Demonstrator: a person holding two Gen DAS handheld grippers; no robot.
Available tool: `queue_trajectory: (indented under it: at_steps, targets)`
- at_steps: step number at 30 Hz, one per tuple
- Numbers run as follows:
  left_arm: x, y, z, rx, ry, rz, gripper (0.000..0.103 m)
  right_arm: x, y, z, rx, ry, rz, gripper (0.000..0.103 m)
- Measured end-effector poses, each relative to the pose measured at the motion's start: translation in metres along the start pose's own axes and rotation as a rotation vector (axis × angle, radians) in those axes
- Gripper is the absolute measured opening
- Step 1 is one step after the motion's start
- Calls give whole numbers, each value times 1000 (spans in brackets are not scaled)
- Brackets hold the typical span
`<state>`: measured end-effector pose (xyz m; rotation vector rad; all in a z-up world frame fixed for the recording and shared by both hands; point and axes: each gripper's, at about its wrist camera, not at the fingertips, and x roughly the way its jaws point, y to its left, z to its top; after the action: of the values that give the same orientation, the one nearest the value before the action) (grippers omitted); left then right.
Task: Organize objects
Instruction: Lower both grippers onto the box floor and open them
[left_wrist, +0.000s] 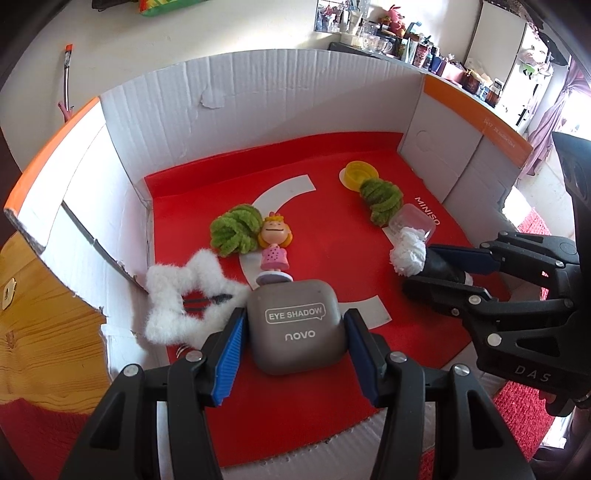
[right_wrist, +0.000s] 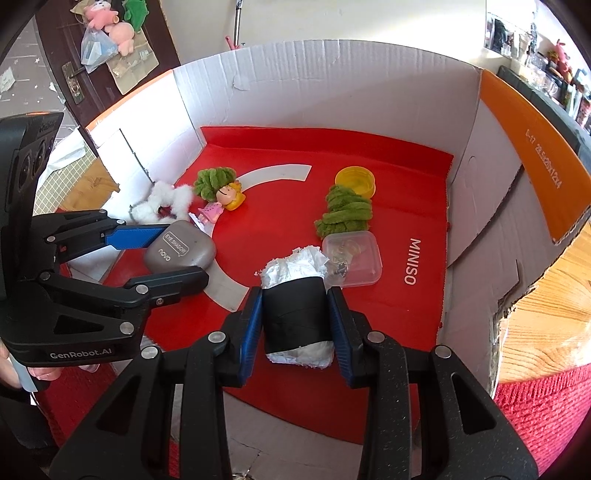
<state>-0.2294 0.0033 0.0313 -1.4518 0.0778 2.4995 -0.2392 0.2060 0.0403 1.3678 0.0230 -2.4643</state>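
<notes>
Left tool (left_wrist: 293, 341) clamps the grey eyeshadow case (left_wrist: 293, 326) on the box's (left_wrist: 258, 96) red floor; right tool (right_wrist: 295, 321) squeezes the black roll (right_wrist: 295, 314). Further back: two green tufts (left_wrist: 232, 230), one doll (left_wrist: 275, 245), one white star (left_wrist: 184, 295), one yellow lid (left_wrist: 358, 173), one clear tub (right_wrist: 351, 256).

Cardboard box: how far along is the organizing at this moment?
Done: several items lie in the cardboard box: two green chenille bundles, a doll figurine, a yellow lid, a clear plastic case and a white fluffy star. In hand: the left gripper clamps the eye shadow case; the right gripper clamps a black roll stuffed with white paper. Left: releasing both.
</notes>
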Motion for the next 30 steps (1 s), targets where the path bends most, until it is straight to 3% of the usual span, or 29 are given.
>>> queue_trajectory:
  at_steps: [9, 15, 18, 25, 30]
  targets:
    - [0, 3, 2, -10, -5, -1, 57, -1, -2, -1, 18, -7, 23, 34]
    - [-7, 8, 3, -12, -21, 0, 63, -6, 0, -3, 19, -17, 29, 35]
    - [-10, 10, 4, -12, -26, 0, 64, -8, 2, -3, 19, -27, 28, 42]
    - [-21, 5, 3, -3, -59, 12, 70, -18, 7, -6, 13, -45, 29, 43]
    - [-37, -1, -4, -2, -96, 29, 75, -29, 9, -10, 14, -70, 27, 54]
